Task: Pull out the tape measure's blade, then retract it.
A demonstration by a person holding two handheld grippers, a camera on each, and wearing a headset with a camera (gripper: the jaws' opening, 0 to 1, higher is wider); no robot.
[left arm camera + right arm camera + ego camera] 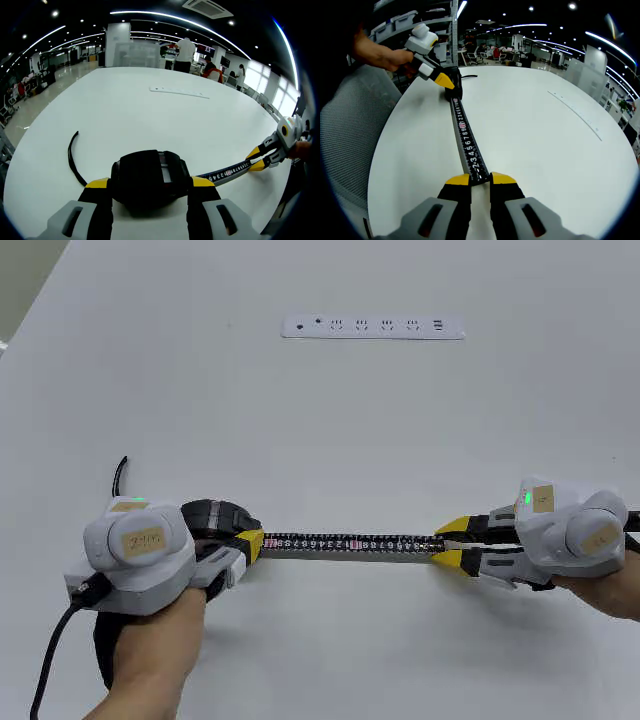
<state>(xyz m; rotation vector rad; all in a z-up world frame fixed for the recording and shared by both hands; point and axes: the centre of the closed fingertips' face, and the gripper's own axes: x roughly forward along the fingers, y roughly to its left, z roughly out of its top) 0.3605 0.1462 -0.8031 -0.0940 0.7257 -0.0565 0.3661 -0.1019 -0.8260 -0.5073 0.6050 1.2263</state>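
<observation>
Left tongs (pixel 151 183) on case (pixel 215 515), right tongs (pixel 480 179) on blade (pixel 465 135)

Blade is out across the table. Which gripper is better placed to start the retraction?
Right, likely. The right gripper is shut on the blade at its free end, so moving it toward the case would feed the blade in. The left gripper is shut on the case, anchoring it.

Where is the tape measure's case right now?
The case sits low left in the head view, held by the left gripper, its blade running right to the right gripper.
</observation>
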